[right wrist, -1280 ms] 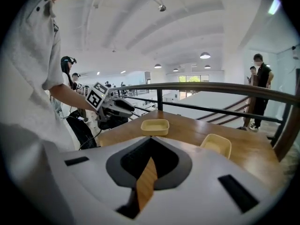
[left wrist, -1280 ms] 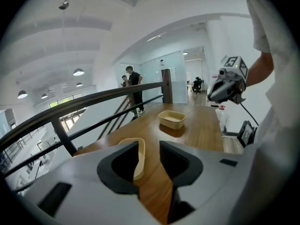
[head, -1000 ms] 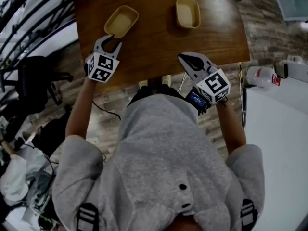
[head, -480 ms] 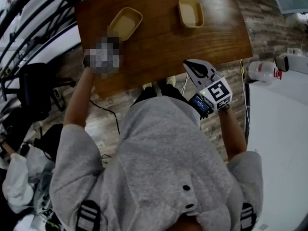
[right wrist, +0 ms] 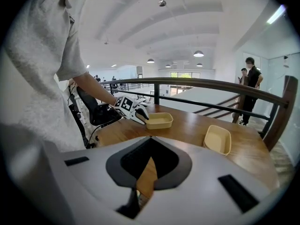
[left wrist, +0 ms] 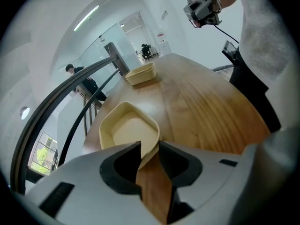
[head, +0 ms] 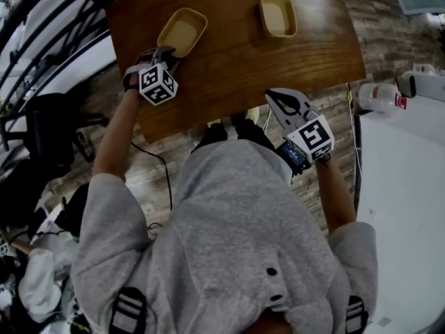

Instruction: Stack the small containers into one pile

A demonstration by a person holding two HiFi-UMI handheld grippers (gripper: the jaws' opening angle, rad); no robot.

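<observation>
Two cream containers stand apart on the wooden table [head: 236, 61]: the left container [head: 182, 32] [left wrist: 129, 132] [right wrist: 159, 120] and the right container [head: 278, 15] [left wrist: 140, 73] [right wrist: 218, 139]. My left gripper [head: 165, 53] [left wrist: 150, 143] is at the left container's near corner. Its jaws have just been closing and are still apart, with the corner wall between them, one jaw inside and one outside. My right gripper [head: 272, 94] [right wrist: 151, 138] hovers by the table's front edge, shut and empty.
A dark curved railing [left wrist: 70, 107] runs past the table's far and left sides. A black chair [head: 42, 124] stands left of the table. White bottles [head: 379, 96] lie on the floor at the right. People [right wrist: 251, 86] stand beyond the railing.
My left gripper has sunk and rolled, and its jaws now straddle the left container's near corner. My right gripper has shifted slightly along the table's front edge.
</observation>
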